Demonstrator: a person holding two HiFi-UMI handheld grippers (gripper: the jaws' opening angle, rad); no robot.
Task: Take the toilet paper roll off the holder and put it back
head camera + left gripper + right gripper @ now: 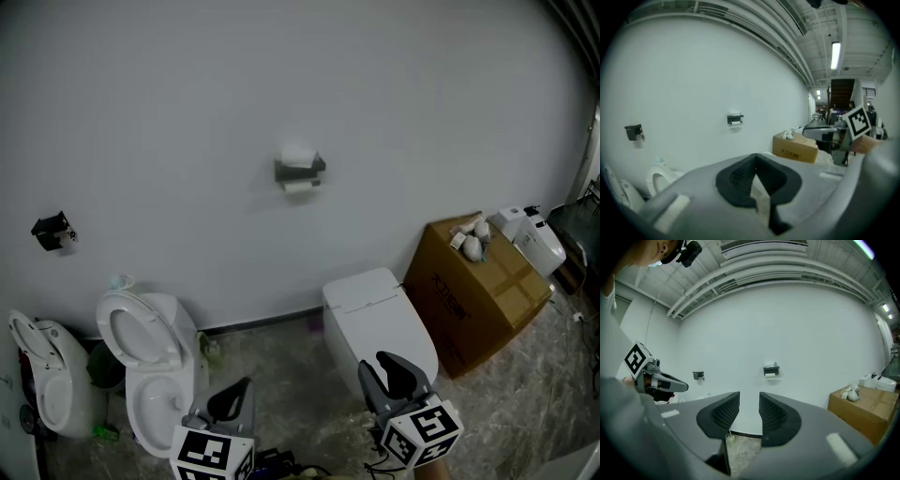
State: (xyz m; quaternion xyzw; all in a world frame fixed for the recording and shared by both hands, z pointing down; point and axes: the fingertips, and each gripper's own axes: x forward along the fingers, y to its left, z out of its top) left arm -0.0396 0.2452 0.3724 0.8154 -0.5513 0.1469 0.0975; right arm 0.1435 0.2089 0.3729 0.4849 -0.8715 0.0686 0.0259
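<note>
The toilet paper roll (298,156) sits on its holder (300,172) at twelve o'clock, well apart from both tongs, so the removal isn't begun. The left tongs (754,161) are pinched together and the right tongs (749,405) are partly open, both empty. Next, I'd guess, comes closing in.

An open toilet (150,375) stands beyond the left hand-held gripper (230,400); a closed toilet (370,314) and cardboard box (478,300) stand beyond the right hand-held gripper (394,370).

- We see dim, even, greyish light in all views; the wall (187,112) shows no glare.
- In the left gripper view, a lamp (835,55) at upper right glows overexposed.
- The holder (300,172) casts a faint, soft shadow on the wall.
- Both gripper views bend strongly, with black corners; the head view darkens at its edges.
</note>
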